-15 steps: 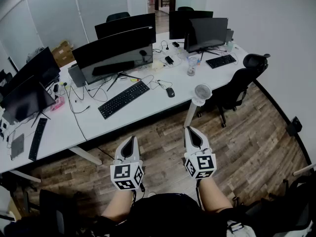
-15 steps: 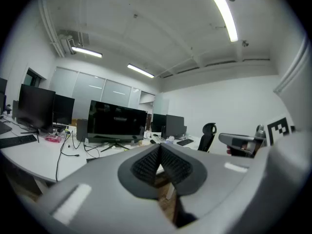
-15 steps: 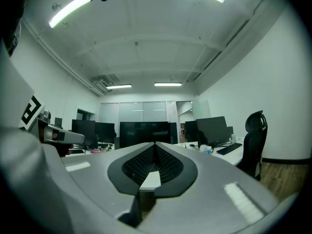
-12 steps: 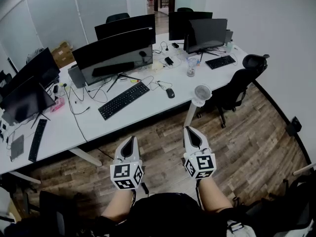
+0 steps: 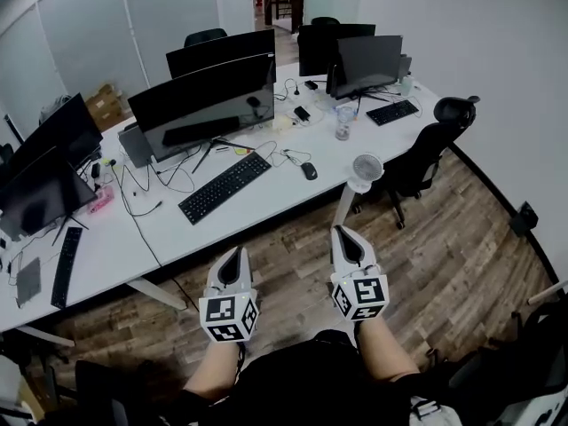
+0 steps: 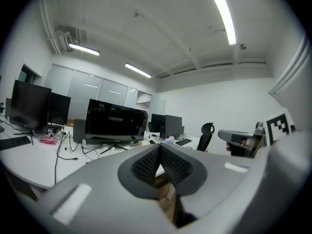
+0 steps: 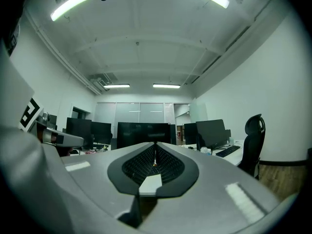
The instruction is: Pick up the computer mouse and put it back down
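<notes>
The dark computer mouse [image 5: 308, 170] lies on the white desk [image 5: 266, 198], just right of a black keyboard [image 5: 224, 182], with a thin cable running off behind it. Both grippers hang over the wooden floor, well short of the desk edge and pointing toward it. My left gripper [image 5: 234, 256] is shut with nothing in it, and in its own view the left gripper [image 6: 159, 147] shows its tips meeting. My right gripper [image 5: 345, 235] is shut and empty too, and the right gripper view shows the right gripper [image 7: 155, 145] with its pads together. The mouse cannot be made out in either gripper view.
A wide black monitor [image 5: 202, 96] stands behind the keyboard, with more monitors and keyboards along the desk. A small white fan [image 5: 365, 169] sits at the desk's near edge, right of the mouse. A clear cup [image 5: 344, 121] stands further back. A black office chair [image 5: 426, 153] stands at the desk's right end.
The head view has shifted slightly, so the desk sits a little differently in the picture. Both grippers stay shut in about the same place.
</notes>
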Tool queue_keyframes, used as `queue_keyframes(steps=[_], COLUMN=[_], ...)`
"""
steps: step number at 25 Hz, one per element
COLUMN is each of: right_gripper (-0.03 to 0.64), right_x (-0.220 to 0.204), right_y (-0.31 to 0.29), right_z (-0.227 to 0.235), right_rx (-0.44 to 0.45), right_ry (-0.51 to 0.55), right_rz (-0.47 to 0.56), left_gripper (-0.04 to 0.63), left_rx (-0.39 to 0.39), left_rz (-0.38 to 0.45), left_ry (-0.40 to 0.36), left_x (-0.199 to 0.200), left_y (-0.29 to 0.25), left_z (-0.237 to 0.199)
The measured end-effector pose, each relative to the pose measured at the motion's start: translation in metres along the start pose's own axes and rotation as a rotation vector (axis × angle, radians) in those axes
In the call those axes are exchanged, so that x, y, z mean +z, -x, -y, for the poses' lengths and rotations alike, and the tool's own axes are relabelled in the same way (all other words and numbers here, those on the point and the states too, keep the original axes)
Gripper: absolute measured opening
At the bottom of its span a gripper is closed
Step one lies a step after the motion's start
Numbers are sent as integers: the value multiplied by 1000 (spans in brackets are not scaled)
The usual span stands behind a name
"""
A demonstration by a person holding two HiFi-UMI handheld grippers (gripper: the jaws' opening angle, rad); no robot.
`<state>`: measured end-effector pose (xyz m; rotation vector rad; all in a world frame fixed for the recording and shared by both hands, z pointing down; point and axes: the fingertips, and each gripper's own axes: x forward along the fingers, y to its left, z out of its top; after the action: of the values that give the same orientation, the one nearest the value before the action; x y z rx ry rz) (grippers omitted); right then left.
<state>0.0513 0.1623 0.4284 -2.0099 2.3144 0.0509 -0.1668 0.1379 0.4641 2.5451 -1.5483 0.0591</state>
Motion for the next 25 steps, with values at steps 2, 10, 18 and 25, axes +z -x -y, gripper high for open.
queue_keyframes(steps=[2,10,18,25], right_gripper=[-2,-2,-2,-2], right_x=[-5,-28,-50,-58], right_y=[-3,-50,-161,-265], right_z=[-2,23,79,146], right_rx=[-17,-46,6,47], right_ry=[3,-2,-17,-6], right_rz=[-3,-20,-35,-94], left_gripper=[54,54,54,54], left_rx=[-3,-7,42,95], left_rz=[-5,-4,-4,-37], left_ry=[-11,-22,-26,-4], left_x=[-4,-5,5,19], left_y=[-4,-53,-162,-274], left_z=[-8,-25,-38,-39])
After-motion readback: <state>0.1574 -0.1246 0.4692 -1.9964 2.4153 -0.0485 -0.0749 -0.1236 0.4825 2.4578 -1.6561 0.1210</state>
